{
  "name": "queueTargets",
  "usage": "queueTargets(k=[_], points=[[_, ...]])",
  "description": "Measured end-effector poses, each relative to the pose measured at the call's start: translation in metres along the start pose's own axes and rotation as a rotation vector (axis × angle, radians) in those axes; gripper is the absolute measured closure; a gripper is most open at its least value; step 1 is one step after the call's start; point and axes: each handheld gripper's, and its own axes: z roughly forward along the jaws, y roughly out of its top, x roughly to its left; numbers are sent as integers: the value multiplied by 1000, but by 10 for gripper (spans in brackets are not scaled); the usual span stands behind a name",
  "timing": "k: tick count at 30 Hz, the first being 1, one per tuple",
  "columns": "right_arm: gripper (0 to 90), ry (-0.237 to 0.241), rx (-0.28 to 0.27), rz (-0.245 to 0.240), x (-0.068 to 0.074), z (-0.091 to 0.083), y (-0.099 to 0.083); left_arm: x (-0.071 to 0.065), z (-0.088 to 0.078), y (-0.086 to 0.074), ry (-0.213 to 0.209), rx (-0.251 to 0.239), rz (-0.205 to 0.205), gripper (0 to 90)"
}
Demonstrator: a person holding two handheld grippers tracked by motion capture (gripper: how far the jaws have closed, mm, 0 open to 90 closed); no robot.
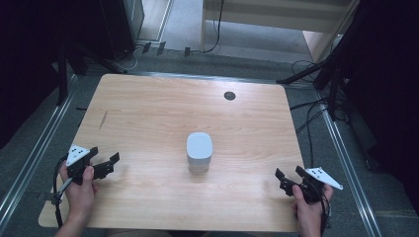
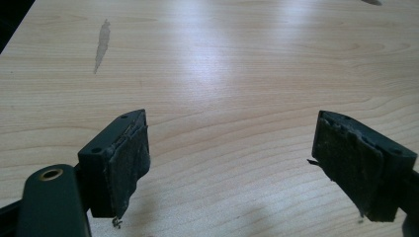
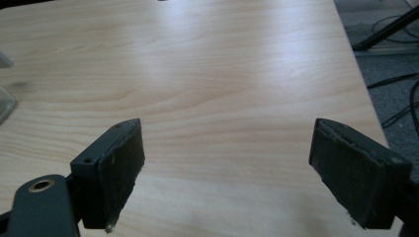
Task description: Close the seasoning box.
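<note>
1. Tabletop of pale wood grain, with rounded corners, carries everything; grey floor with metal rails runs along its left and right edges, and dark cables lie on the floor past the right edge.
2. White container, a rounded-square box with a lid-like top, stands upright near the middle of the table, slightly toward the near edge. Bare wood surrounds it on every side, and it is well apart from both grippers.
3. Left gripper is held in the person's left hand at the near-left corner, just inside the left edge. Its jaws are spread wide with nothing between them; the left gripper view shows bare wood in the gap, and its fingertips carry frayed dark padding.
4. Right gripper is held in the right hand at the near-right corner, close to the right edge. Its jaws also stand wide apart and empty, as the right gripper view shows.
5. Grey streak marks the wood toward the far-left part of the table.
6. Small dark round grommet sits near the far edge, right of centre.
</note>
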Motion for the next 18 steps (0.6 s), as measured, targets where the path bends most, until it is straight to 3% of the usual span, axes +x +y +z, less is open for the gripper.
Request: queueTargets(k=[10,14,16,18], points=[[142,-47,-10,26,-20,-24,-15,0,-1,0,3,-5,1,148],[143,-56,-10,5,-18,-27,-17,0,-1,0,4,-5,0,148],[142,-71,-12,-41,-13,-28,-18,0,-1,0,3,-4,-4,147],[143,-74,-10,-46,-12,-28,-18,0,-1,0,2,-5,-5,147]])
